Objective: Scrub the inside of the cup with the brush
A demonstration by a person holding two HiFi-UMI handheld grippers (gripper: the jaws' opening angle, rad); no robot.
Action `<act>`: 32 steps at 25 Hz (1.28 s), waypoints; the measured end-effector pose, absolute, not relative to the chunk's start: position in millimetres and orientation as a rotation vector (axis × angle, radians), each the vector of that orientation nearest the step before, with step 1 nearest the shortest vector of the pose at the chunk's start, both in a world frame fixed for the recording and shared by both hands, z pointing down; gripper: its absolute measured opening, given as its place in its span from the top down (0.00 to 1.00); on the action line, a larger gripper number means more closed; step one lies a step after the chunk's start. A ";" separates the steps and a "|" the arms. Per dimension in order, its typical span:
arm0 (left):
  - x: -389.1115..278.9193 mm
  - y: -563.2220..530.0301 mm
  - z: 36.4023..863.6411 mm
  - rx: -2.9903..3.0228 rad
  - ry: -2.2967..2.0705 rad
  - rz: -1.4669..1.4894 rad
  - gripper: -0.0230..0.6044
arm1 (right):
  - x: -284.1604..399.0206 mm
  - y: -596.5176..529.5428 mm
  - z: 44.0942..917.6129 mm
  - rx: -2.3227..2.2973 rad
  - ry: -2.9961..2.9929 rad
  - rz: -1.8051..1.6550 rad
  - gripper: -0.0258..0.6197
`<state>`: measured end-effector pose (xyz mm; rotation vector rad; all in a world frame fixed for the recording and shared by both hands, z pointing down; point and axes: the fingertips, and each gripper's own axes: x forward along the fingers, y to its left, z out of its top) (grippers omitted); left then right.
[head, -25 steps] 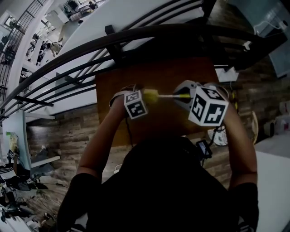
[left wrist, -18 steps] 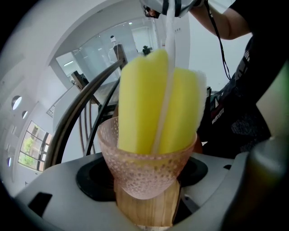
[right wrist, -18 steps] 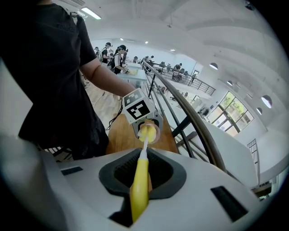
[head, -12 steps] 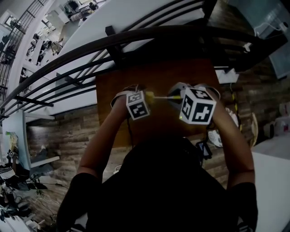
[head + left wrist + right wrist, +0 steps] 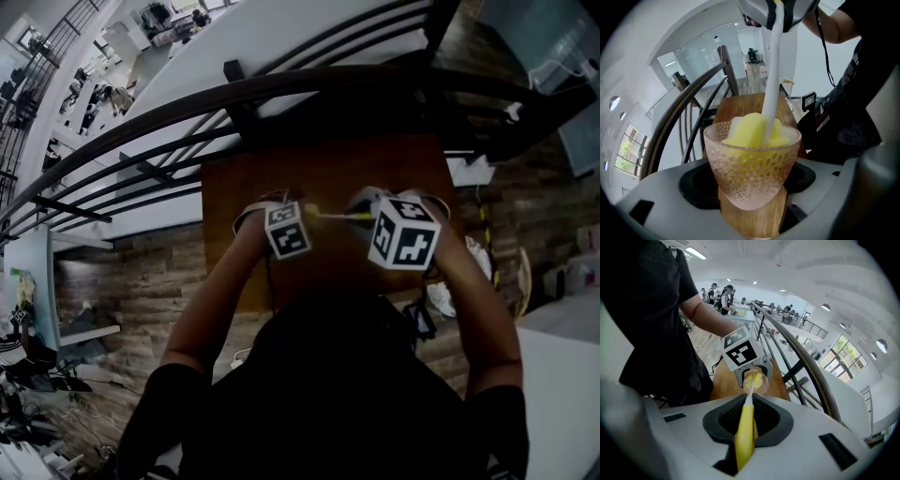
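A pink dimpled glass cup [image 5: 752, 168] is held in my left gripper [image 5: 751, 197], which is shut on its lower part. The brush's yellow sponge head [image 5: 752, 130] fills the cup's mouth, its white stem [image 5: 771, 70] running up to my right gripper. My right gripper [image 5: 746, 437] is shut on the brush's yellow handle [image 5: 745, 437], whose tip sits in the cup [image 5: 754, 380]. In the head view both grippers hang over the wooden table [image 5: 281, 173], left gripper [image 5: 286, 228] and right gripper [image 5: 403, 232] facing each other, the brush [image 5: 337, 215] bridging them.
A dark curved railing [image 5: 281, 94] runs along the table's far edge. Wood-plank floor [image 5: 141, 272] lies to the left, with cables and white items [image 5: 469, 258] at the right. Several people stand at distant tables [image 5: 719, 298].
Both grippers have drawn a little closer together over the table. The right gripper has shifted left towards the cup, pushing the brush further in.
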<state>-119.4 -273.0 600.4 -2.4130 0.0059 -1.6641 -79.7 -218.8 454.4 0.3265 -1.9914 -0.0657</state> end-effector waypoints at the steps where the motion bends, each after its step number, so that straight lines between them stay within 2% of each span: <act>1: -119.1 -273.0 600.6 -2.412 0.006 -1.666 0.37 | -77.8 -218.2 452.7 0.328 -1.992 -0.068 0.89; 13: -126.3 -283.9 601.4 -2.393 0.048 -1.698 0.37 | -54.3 -210.3 422.9 0.357 -1.992 -0.086 0.89; 32: -118.7 -268.0 596.3 -2.420 0.027 -1.643 0.37 | -82.4 -212.6 455.2 0.353 -1.999 -0.059 0.89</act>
